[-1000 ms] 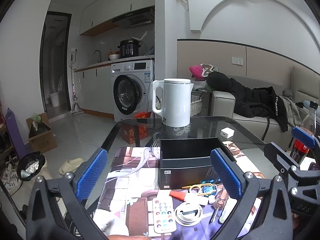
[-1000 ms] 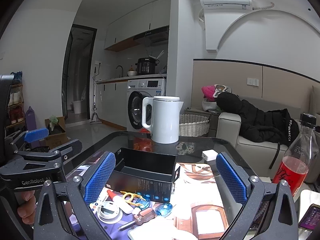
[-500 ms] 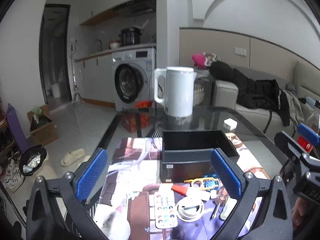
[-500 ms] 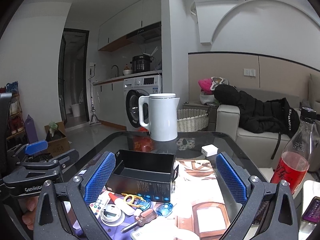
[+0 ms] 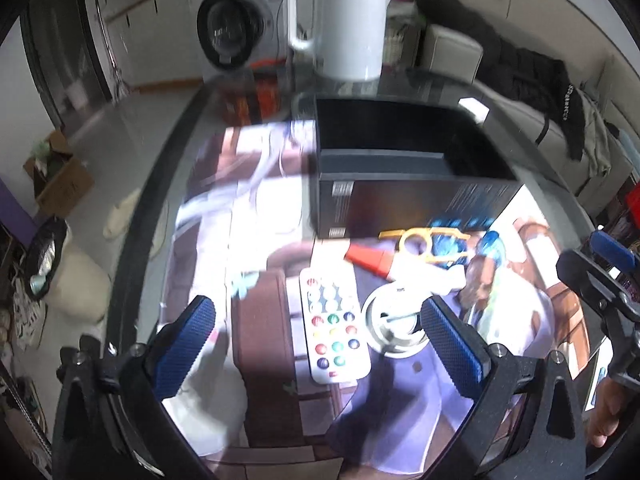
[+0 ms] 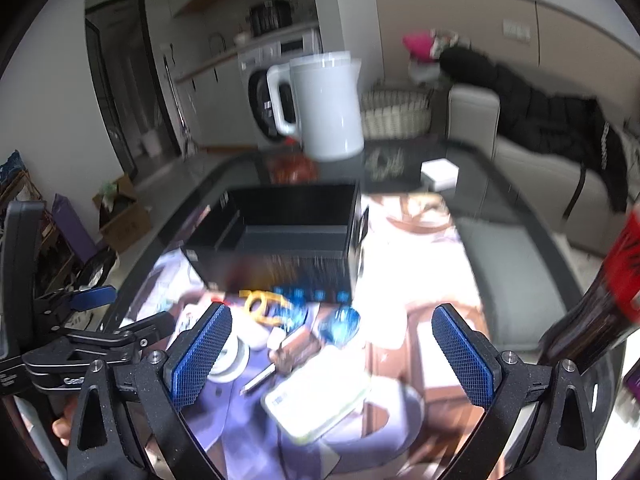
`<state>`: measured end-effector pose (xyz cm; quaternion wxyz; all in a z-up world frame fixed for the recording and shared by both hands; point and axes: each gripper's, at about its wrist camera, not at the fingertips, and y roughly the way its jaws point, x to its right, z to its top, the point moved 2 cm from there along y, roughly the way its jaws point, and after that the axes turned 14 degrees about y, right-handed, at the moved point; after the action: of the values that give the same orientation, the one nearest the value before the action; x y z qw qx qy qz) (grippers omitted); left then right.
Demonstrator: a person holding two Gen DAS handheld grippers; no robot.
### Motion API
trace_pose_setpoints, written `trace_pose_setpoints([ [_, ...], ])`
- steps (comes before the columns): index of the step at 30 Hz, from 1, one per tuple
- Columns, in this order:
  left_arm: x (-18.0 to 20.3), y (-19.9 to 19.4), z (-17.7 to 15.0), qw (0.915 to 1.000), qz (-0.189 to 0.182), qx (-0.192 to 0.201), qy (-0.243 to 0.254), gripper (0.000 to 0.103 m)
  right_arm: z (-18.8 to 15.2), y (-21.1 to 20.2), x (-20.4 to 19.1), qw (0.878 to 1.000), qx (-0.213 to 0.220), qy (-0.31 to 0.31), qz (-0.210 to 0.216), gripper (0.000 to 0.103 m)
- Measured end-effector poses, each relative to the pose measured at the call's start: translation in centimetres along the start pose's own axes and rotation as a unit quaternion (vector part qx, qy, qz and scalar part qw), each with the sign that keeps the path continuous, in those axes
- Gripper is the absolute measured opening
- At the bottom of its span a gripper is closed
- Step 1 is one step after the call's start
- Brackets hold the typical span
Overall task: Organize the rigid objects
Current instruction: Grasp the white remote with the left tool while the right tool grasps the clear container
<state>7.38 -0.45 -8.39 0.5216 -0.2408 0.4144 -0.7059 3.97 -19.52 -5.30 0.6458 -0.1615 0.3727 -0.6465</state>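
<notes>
An open black box [image 5: 404, 168] [image 6: 280, 236] stands on the glass table. In front of it lie small items: a white remote with coloured buttons [image 5: 333, 332], a round white tin [image 5: 394, 326] [image 6: 230, 358], a tube with a red cap [image 5: 370, 259], a yellow ring tool [image 5: 420, 242] [image 6: 264, 306], a blue item [image 6: 340, 326], a small screwdriver [image 6: 280, 360] and a flat white case [image 6: 316, 400]. My left gripper [image 5: 316, 340] is open above the remote. My right gripper [image 6: 332, 354] is open above the screwdriver and the case. Both views are blurred.
A white kettle [image 5: 340, 24] [image 6: 324, 104] stands behind the box, and a small white cube [image 6: 440, 172] sits to its right. A bottle of red drink [image 6: 600, 292] stands at the right table edge. A printed mat [image 5: 248, 200] covers the table.
Both grippers have tilted down and moved forward toward the small items in front of the box. Nothing was taken hold of.
</notes>
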Motion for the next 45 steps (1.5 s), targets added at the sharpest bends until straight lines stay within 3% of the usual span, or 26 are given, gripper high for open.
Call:
trace_pose_setpoints([
  [4, -0.3, 2.2, -0.7, 0.9985, 0.019, -0.051, -0.009, 0.103, -1.3, 2.4, 0.8, 0.998, -0.056, 0.015, -0.010, 0.099],
  [7, -0.2, 3.6, -1.1, 0.9958, 0.006, -0.090, -0.009, 0.103, -2.5, 4.3, 1.5, 0.994, -0.098, 0.028, -0.026, 0.096],
  [13, -0.1, 3.6, -1.2, 0.9964, 0.004, -0.084, -0.012, 0.103, -3.8, 6.1, 2.0, 0.988, -0.144, 0.040, -0.037, 0.095],
  [17, -0.8, 3.7, -1.1, 0.9962, -0.007, -0.084, -0.023, 0.103, -4.1, 6.7, 1.9, 0.988, -0.147, 0.033, -0.042, 0.095],
  [27, -2.3, 3.6, -1.4, 0.9948, 0.004, -0.091, -0.047, 0.103, -3.3, 6.0, 2.7, 0.989, -0.131, 0.025, -0.071, 0.094],
  [33, -2.8, 4.2, -0.6, 0.9952, 0.000, -0.089, -0.041, 0.103, -3.2, 6.3, 2.8, 0.989, -0.132, 0.027, -0.062, 0.094],
  [39, -4.1, 5.1, -0.2, 0.9932, -0.025, -0.092, -0.067, 0.103, -3.3, 6.7, 2.2, 0.990, -0.132, 0.025, -0.051, 0.094],
  [45, -3.6, 5.2, 0.5, 0.9946, -0.014, -0.087, -0.055, 0.103, -3.6, 7.1, 1.2, 0.990, -0.136, 0.014, -0.047, 0.094],
])
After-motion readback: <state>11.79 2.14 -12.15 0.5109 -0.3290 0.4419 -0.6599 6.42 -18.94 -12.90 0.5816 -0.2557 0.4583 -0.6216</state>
